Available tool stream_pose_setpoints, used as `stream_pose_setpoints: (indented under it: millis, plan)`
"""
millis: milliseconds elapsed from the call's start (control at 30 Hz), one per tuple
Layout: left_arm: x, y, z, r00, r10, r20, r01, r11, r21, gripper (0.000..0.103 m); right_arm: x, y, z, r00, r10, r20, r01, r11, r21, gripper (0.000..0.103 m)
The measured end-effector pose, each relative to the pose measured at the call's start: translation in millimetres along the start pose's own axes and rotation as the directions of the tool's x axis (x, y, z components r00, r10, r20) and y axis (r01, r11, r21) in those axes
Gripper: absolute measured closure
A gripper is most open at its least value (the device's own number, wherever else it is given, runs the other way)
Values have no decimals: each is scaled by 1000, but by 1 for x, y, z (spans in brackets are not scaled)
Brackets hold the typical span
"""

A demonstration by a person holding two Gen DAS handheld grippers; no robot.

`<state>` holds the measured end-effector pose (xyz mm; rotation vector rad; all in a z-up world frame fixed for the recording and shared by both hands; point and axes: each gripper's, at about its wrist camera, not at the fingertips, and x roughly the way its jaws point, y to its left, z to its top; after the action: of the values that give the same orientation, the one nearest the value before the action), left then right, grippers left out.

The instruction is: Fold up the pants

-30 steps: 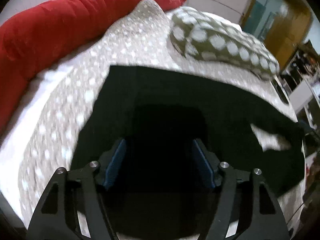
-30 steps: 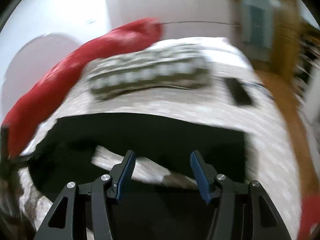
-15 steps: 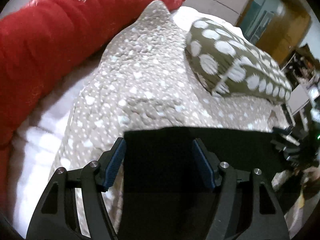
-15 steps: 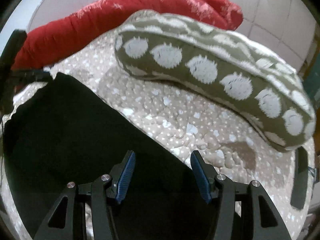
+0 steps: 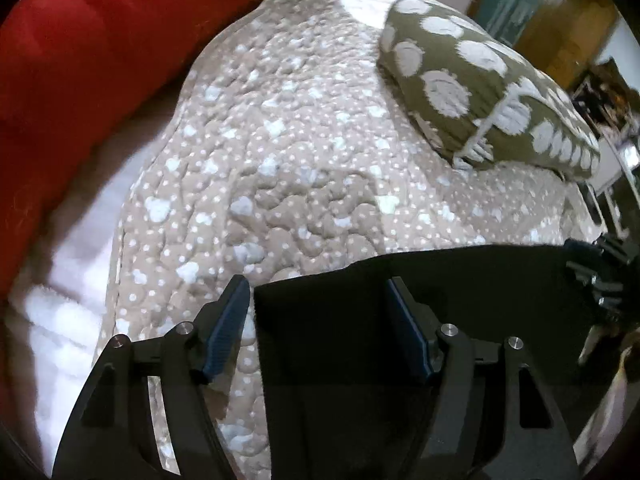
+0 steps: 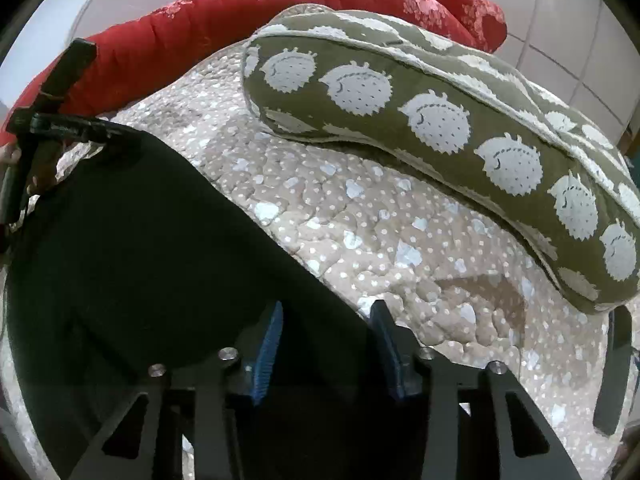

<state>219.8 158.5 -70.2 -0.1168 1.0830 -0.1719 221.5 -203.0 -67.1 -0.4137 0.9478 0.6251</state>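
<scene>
The black pants (image 5: 360, 344) lie flat on the beige dotted quilt (image 5: 288, 152), and show in the right wrist view (image 6: 132, 248) too. My left gripper (image 5: 318, 296) is open, low over the pants' far left corner, with the fabric edge between its blue pads. My right gripper (image 6: 326, 320) is open, low over the pants' far right edge, straddling it. The other gripper shows at the right edge of the left wrist view (image 5: 600, 276) and at the left edge of the right wrist view (image 6: 52, 128).
An olive pillow with white hedgehogs (image 6: 460, 128) lies on the quilt beyond the pants, also seen in the left wrist view (image 5: 480, 92). A red duvet (image 5: 80, 60) runs along the far left. A dark phone (image 6: 614, 368) lies on the quilt at right.
Both grippers have swung from above the spread pants down to its far edge. The right gripper's jaws stand a little closer together than before. The pants look flat with a straight far edge.
</scene>
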Motion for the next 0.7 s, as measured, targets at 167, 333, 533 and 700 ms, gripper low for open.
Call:
stream_pose_setpoints:
  millis: [167, 333, 533, 700]
  plan:
    - [-12, -10, -2, 999, -42, 17, 41, 999, 14, 88, -3, 17, 1, 995, -102, 12, 103, 994, -46, 96]
    - [-66, -31, -15, 988, -41, 150, 28, 996, 87, 90, -40, 27, -2, 984, -151, 96, 153, 988, -16, 98]
    - [-150, -29, -75, 948, -135, 289, 97, 985, 142, 90, -125, 65, -29, 955, -162, 248, 174, 984, -27, 99]
    - [-165, -21, -141, 950, -177, 258, 149, 981, 126, 90, -176, 124, -93, 955, -95, 279, 123, 989, -84, 99]
